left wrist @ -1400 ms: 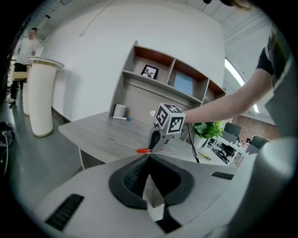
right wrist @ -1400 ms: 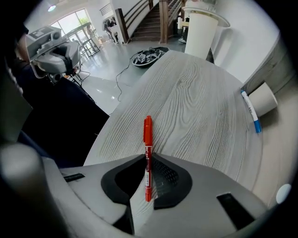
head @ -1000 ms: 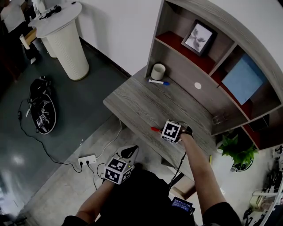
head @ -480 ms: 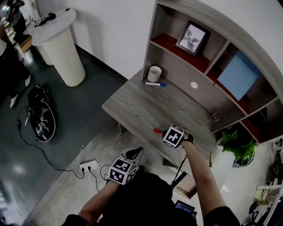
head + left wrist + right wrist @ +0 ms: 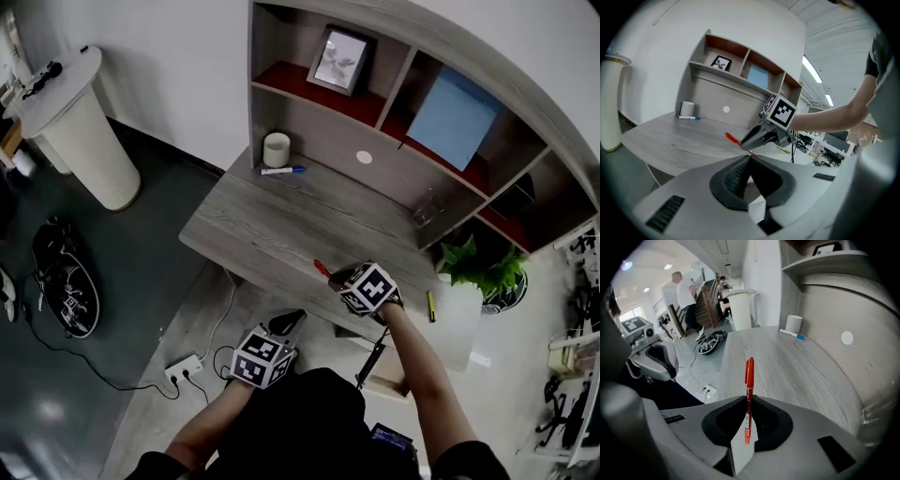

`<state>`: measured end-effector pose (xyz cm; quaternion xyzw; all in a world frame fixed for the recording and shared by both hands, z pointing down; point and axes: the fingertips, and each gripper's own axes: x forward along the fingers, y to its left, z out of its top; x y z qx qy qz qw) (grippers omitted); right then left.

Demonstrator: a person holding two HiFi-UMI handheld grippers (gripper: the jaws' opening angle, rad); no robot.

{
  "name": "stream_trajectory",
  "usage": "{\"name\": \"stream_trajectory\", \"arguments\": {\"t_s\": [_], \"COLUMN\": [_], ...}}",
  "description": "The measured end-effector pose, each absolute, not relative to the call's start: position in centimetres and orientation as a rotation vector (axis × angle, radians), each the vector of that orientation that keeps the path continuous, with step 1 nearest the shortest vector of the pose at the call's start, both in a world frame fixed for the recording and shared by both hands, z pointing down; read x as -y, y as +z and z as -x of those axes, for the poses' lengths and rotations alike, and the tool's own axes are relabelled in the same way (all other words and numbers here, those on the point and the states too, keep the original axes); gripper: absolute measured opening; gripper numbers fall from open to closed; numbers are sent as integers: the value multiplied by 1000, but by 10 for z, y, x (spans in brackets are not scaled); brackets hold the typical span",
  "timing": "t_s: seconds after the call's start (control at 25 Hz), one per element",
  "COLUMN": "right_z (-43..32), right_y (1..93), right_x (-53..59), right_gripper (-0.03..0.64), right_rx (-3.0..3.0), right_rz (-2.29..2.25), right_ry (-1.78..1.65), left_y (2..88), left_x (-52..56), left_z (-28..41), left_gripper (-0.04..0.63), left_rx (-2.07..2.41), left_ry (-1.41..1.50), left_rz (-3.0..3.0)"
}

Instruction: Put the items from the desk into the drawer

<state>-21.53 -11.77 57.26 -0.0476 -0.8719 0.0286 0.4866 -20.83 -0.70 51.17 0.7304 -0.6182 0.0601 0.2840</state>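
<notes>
A red pen [image 5: 749, 385] is clamped between the jaws of my right gripper [image 5: 747, 399], its capped end sticking out ahead over the grey wooden desk [image 5: 281, 220]. From the head view, that right gripper [image 5: 336, 277] hovers at the desk's near edge with the red pen [image 5: 321, 267] poking left. A blue-capped marker [image 5: 282, 171] lies at the back beside a white cup [image 5: 276, 149]. My left gripper [image 5: 284, 325] hangs below the desk's front edge, jaws closed on nothing. No drawer can be made out.
A shelf unit [image 5: 394, 84] with a framed picture [image 5: 340, 58] and a blue board [image 5: 454, 117] rises behind the desk. A yellow pencil [image 5: 430, 306] lies at the right end. A white round stand [image 5: 73, 127], a power strip [image 5: 184, 367], cables and a potted plant [image 5: 486, 272] sit around.
The head view has swung, so the desk sits lower and more to the left. My right gripper with the red pen has come back to the desk's near edge. The left gripper barely moved.
</notes>
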Motion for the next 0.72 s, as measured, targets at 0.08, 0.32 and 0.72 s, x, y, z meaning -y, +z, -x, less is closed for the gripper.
{"name": "stream_trajectory", "arguments": {"t_s": [0.08, 0.32, 0.72], "right_z": [203, 153, 31], "right_y": [565, 551, 544], "right_x": [118, 118, 115], "right_gripper": [57, 57, 57], "right_rx": [2163, 2247, 2256], "right_rz": [67, -82, -388], "right_ry": [135, 283, 479], "left_y": [512, 511, 505], "left_x": [13, 29, 36], "left_z": [196, 147, 44], "left_gripper": [17, 17, 17], "left_rx": [1613, 1474, 1238], "left_ry": [172, 228, 307], "left_rz": [-1984, -2093, -2236]}}
